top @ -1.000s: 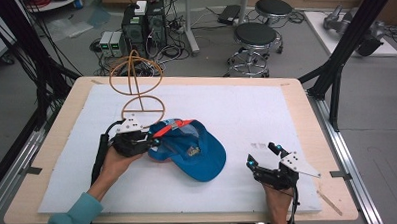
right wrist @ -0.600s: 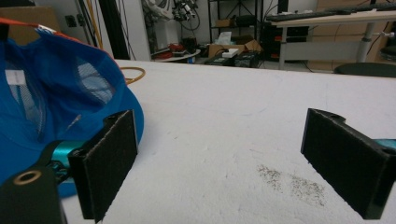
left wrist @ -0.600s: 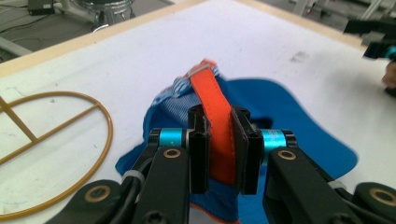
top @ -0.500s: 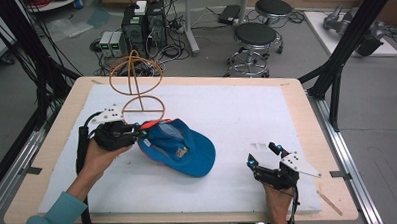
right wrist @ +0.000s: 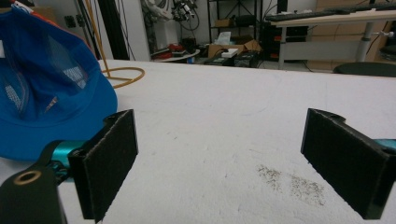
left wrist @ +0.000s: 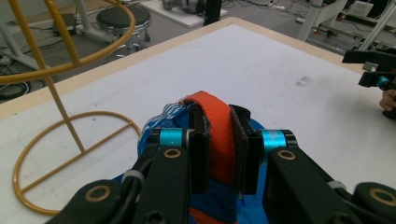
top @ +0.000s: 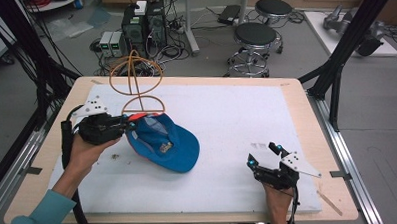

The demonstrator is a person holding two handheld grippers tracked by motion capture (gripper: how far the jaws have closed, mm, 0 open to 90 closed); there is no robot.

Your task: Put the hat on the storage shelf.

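A blue cap (top: 165, 143) lies upside down on the white mat, its brim toward the front. My left gripper (top: 128, 123) is shut on the cap's orange back strap (left wrist: 217, 136), which is pinched between the two black jaws, and the cap's back is lifted slightly. Just behind the cap stands a yellow wire stand (top: 137, 81) with a ring base (left wrist: 70, 158). My right gripper (top: 263, 157) rests open near the front right of the mat, nothing between its pads (right wrist: 108, 156). The cap (right wrist: 46, 88) lies off to its left.
The white mat (top: 246, 115) covers a wooden table (top: 315, 133). A faint dark smudge (right wrist: 292, 184) marks the mat ahead of the right gripper. Black frame posts (top: 344, 52) stand at the table's sides; stools (top: 254, 37) and electronics sit on the floor beyond.
My left gripper has dragged the cap leftward and back toward the wire stand, still holding its strap. The right gripper has stayed in place, open.
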